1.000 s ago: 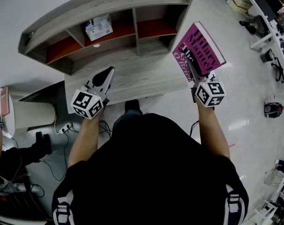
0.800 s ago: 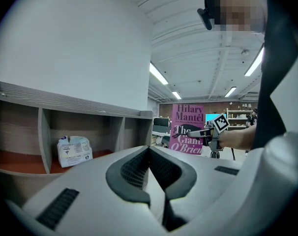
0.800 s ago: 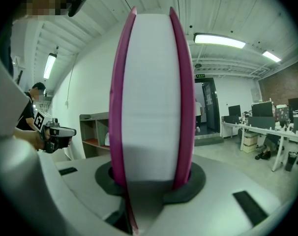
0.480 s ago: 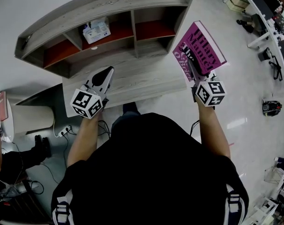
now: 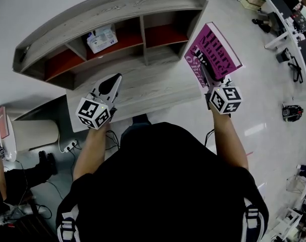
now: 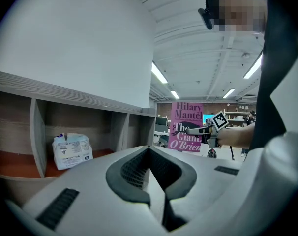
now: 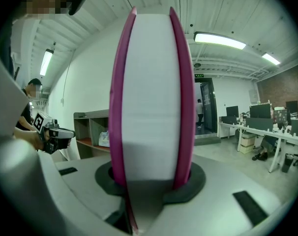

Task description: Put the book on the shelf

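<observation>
Woodgrain shelf (image 5: 117,6), magenta book (image 5: 221,49) in right tool (image 5: 207,74)

Bright, even light comes from ceiling strip lamps (image 7: 220,40), which burn to white glare above and to the right of the shelf (image 5: 117,14) in both gripper views and leave pale reflections on the glossy floor (image 5: 269,145) to the shelf's right. The shelf's compartments sit in shade under its top board, and a grey shadow lies on the floor at its lower left. Wide-angle distortion bows the shelf into an arc in the head view, and black corners ring both gripper views.
</observation>
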Motion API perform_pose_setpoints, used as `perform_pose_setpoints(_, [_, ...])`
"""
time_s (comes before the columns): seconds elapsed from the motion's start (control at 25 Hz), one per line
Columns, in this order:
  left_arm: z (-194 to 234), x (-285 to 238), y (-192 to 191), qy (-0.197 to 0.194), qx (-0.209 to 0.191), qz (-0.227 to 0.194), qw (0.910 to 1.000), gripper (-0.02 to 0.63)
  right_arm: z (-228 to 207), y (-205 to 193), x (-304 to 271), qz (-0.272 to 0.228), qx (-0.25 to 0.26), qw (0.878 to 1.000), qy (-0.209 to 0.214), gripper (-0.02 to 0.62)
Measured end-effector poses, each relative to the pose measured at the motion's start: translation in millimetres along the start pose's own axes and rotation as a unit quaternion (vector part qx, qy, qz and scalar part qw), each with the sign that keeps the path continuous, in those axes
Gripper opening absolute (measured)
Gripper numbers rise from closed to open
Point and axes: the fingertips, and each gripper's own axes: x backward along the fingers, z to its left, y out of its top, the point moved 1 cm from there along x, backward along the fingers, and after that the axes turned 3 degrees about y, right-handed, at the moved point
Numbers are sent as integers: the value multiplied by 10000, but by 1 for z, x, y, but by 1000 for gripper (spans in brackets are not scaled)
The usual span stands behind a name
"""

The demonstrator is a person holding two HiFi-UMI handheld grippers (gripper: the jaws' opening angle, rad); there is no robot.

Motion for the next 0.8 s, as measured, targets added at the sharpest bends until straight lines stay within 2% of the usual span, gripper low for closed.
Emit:
perform_pose_setpoints(0.2, [-3,-3,1,-102,1,37,9999,20,2,2,0,20,-21,10000,-33,150])
perform_pose_setpoints(0.44, [25,-23,-3,-192,28,93,9998,20,-5,3,-35,44,-53,9999,-98,150])
perform_pose_setpoints(0.8, [41,-31,-6,-263,24,185,9995,20,-6,5,-54,36,-112,9998,-134,150])
